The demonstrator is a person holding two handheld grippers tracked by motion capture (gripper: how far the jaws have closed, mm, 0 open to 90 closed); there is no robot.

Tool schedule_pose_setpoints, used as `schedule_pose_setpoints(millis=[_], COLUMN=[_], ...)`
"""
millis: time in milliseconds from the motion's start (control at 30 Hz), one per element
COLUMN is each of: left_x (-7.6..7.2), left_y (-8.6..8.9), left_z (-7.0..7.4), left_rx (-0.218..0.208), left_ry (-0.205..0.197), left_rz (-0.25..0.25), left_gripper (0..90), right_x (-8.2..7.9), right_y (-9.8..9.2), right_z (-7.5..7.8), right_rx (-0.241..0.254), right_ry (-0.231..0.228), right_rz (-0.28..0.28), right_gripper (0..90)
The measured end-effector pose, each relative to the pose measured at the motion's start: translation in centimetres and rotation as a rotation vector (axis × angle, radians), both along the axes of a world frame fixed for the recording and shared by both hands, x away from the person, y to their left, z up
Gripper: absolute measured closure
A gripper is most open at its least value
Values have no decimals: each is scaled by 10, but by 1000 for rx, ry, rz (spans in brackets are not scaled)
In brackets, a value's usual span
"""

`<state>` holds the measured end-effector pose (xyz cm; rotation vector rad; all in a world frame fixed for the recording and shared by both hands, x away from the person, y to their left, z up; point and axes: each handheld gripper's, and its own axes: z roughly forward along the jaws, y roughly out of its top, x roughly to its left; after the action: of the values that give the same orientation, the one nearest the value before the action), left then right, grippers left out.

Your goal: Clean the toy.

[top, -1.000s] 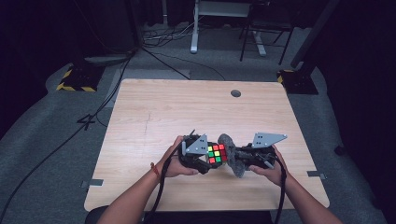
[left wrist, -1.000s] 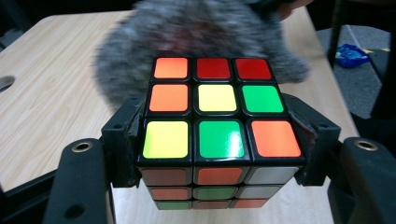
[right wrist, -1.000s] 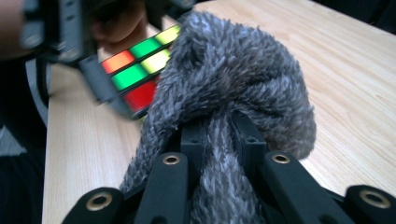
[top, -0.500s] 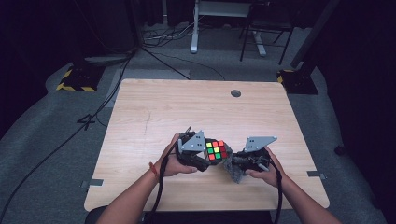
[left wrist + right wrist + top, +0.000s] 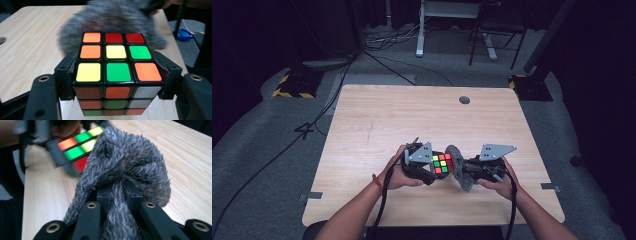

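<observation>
A scrambled puzzle cube (image 5: 442, 163) (image 5: 117, 70) is clamped between the black jaws of my left gripper (image 5: 434, 167) (image 5: 117, 82), held a little above the table near its front edge. My right gripper (image 5: 467, 172) (image 5: 120, 195) is shut on a fuzzy grey cloth (image 5: 458, 167) (image 5: 125, 167), bunched between its jaws. The cloth presses against the cube's far side (image 5: 75, 147) as the left gripper sees it. A person's hands hold both grippers, facing each other.
The light wooden table (image 5: 402, 120) has a round cable hole (image 5: 464, 100) at the back right. Cables trail from both grippers over the front edge. Dark floor, desk legs and yellow-black striped bases lie beyond the table.
The right gripper with the cloth dipped lower beside the cube, then came back up against it. The left gripper and cube have barely shifted.
</observation>
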<state>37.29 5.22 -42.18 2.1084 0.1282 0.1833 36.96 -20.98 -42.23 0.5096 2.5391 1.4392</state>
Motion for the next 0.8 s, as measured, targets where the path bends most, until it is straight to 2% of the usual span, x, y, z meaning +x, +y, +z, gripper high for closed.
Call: schedule_pose_setpoints(millis=[67,133,200,267,400,467,567,633,733,800], left_x=[-3,-4,-6,-5,-1,1,4,6,11,12], left_y=[-2,-1,-2,-1,4,7,8,7,8,8], left_z=[2,5,7,8,10,10,8,6,0,-3], left_rx=[-15,-29,-25,-30,-36,-47,-33,-12,-2,20], left_ry=[2,1,-15,-13,-23,-16,-23,-41,-21,-33], left_rz=[-13,-23,-22,-16,11,17,37,60,74,78], left_gripper=[334,334,334,334,334,334,334,334,334,335], right_x=[2,3,3,3,3,2,2,3,6,8], right_y=[-1,0,2,5,9,10,11,11,9,5], right_z=[-1,-4,-8,-12,-16,-17,-18,-19,-22,-23], right_rx=[-2,-23,-51,-74,-89,-93,-105,-115,-127,-133], right_ry=[11,23,33,40,52,56,60,61,67,66], right_rz=[-8,-2,10,23,44,59,67,66,55,43], right_gripper=[779,779,779,779,779,779,778,777,777,776])
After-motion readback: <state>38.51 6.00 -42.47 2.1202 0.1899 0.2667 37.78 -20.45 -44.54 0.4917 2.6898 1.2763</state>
